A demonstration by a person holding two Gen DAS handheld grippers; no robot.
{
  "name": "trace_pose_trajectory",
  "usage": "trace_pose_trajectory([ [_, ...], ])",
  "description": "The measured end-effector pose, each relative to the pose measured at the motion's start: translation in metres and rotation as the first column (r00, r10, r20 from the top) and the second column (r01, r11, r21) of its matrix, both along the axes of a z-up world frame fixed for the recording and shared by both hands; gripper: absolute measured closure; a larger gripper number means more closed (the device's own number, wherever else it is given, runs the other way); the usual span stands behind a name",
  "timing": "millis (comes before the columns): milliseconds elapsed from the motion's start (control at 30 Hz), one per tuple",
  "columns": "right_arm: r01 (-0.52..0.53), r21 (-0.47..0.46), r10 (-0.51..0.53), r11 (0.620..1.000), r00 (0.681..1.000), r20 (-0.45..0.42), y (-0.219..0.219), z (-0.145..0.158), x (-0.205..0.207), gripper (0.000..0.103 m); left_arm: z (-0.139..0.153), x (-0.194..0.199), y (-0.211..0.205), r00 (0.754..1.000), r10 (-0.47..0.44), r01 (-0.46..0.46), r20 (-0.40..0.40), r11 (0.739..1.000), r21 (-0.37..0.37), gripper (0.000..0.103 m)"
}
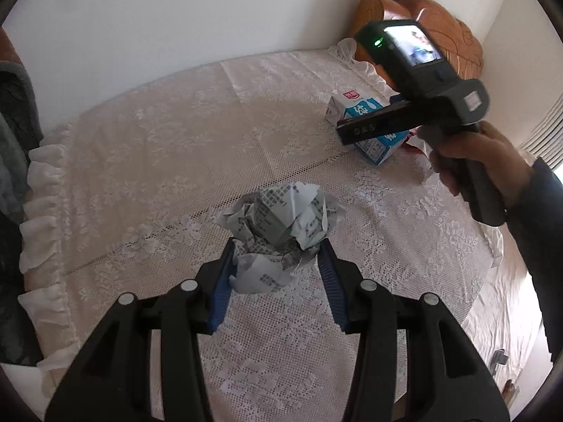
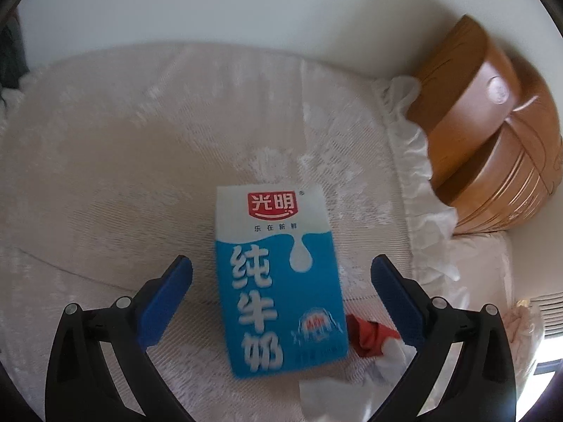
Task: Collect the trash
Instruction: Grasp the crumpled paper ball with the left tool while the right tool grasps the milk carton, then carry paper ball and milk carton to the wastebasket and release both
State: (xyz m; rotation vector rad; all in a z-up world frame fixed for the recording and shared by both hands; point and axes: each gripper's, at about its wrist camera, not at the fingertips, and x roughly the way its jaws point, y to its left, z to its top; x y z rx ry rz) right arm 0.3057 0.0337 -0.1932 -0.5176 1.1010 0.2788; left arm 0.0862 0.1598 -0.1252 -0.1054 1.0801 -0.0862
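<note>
Left wrist view: the left gripper (image 1: 276, 246) clenches a crumpled paper ball (image 1: 279, 225) above the lace tablecloth (image 1: 140, 161). The right gripper (image 2: 281, 270), jaws spread, straddles the milk carton (image 2: 278, 281) lying flat beside a red-and-white wrapper (image 2: 373, 337).

Milk carton (image 2: 278, 281): blue and white, red logo
Crumpled paper (image 1: 281, 225): white, grey print
Table cloth (image 1: 158, 176): pale floral lace
Tongs pads (image 2: 165, 302): blue
Scrap (image 2: 369, 337): red, perhaps a wrapper
</note>
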Motion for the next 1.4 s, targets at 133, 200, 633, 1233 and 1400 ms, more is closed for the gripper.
trace_pose_trajectory([
  [133, 0.003, 0.029, -0.002, 1.000, 0.999, -0.049, 0.000, -0.008, 0.006, 0.028, 0.001, 0.004, 0.001, 1.000, -0.007, 0.007, 0.006, 1.000, -0.007, 0.058],
  [200, 0.015, 0.051, -0.013, 0.999, 0.999, -0.053, 0.002, -0.005, 0.007, 0.031, 0.003, 0.003, 0.001, 1.000, -0.006, 0.006, 0.009, 1.000, -0.009, 0.058],
  [633, 0.074, 0.399, -0.108, 0.914, 0.992, 0.062, -0.038, 0.086, -0.097, 0.031, 0.025, -0.017, -0.020, 0.998, -0.045, 0.045, 0.047, 0.999, 0.003, 0.058],
  [1233, 0.457, 0.484, -0.534, 0.746, 0.845, 0.027, -0.239, 0.089, -0.324, 0.031, 0.040, -0.085, -0.176, 0.903, -0.423, 0.425, 0.070, 0.905, -0.014, 0.058],
  [1400, 0.508, 0.499, -0.611, 0.702, 0.789, 0.056, -0.268, 0.091, -0.355, 0.031, 0.045, -0.099, -0.218, 0.844, -0.530, 0.531, 0.078, 0.847, 0.003, 0.058],
])
